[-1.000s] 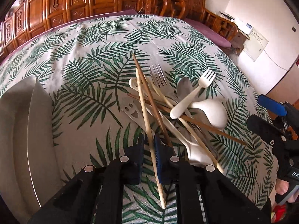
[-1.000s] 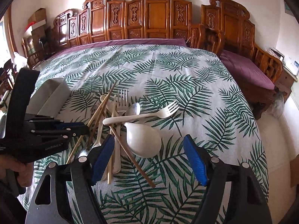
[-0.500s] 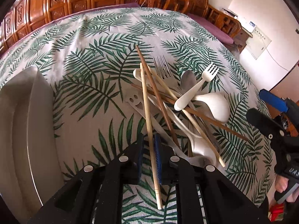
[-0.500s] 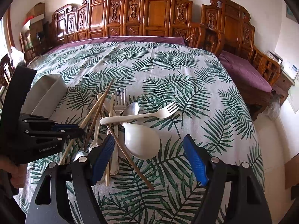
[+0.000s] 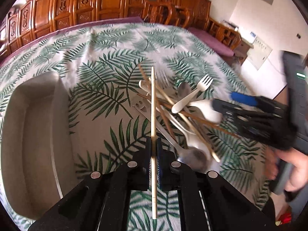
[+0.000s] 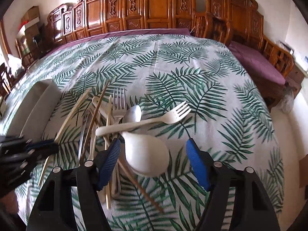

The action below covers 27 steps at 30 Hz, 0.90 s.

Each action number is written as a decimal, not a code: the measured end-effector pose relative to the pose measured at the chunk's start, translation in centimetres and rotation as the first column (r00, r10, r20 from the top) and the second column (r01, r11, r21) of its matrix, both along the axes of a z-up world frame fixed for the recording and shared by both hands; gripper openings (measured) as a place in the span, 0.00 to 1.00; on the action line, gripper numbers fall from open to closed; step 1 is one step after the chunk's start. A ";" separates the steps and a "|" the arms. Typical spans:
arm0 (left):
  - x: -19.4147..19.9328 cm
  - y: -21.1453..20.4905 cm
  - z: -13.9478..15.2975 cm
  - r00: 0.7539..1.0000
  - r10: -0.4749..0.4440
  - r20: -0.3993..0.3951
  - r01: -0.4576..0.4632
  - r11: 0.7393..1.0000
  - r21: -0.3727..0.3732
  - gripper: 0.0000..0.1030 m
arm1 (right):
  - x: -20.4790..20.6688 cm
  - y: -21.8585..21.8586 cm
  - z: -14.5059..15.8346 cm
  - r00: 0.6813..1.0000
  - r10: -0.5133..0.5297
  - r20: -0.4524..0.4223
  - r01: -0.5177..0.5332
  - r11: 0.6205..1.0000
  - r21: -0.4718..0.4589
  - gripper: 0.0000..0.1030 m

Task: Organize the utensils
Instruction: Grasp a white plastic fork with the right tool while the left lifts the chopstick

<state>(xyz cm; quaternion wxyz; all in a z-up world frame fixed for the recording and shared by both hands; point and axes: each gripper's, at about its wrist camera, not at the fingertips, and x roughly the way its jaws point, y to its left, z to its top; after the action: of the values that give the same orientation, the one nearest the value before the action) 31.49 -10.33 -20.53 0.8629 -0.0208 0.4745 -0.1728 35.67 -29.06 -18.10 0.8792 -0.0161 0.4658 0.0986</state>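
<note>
Chopstick (image 5: 153, 115) — left fingers (image 5: 148, 161) clamp it | right fingers (image 6: 109, 159) spread, tilted down, straddling white spoon (image 6: 148, 156)

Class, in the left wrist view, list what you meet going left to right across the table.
Grey tray → pale chopstick held in the left claw → white plastic fork → right claw.

A pale wooden chopstick (image 5: 153, 115) sticks up off the pile of utensils (image 6: 115, 127) — forks, spoons and more chopsticks, all crossed over each other. A white plastic fork (image 6: 154, 121) lies on top, above a big white soup spoon (image 6: 148, 157).
</note>
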 end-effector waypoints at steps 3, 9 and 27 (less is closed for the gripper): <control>-1.1 0.7 1.1 1.000 0.004 0.024 -0.003 1.000 -0.023 0.04 | 1.5 0.2 -0.9 0.999 -0.023 -0.036 0.024 0.999 0.036 0.64; -2.4 1.7 2.4 0.998 -0.002 0.060 0.004 1.000 -0.026 0.04 | 3.3 0.0 -2.2 0.990 -0.104 -0.100 0.115 0.987 0.111 0.55; -4.0 3.4 3.3 0.995 -0.005 0.100 0.010 0.998 -0.054 0.04 | 6.6 -0.9 -2.6 0.937 -0.293 -0.188 0.315 0.943 0.102 0.33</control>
<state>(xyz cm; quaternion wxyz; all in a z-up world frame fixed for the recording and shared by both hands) 27.49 -6.96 -17.19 0.8840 -0.0338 0.4258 -0.1898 42.28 -30.01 -20.68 0.8400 0.1222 0.5287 -0.0076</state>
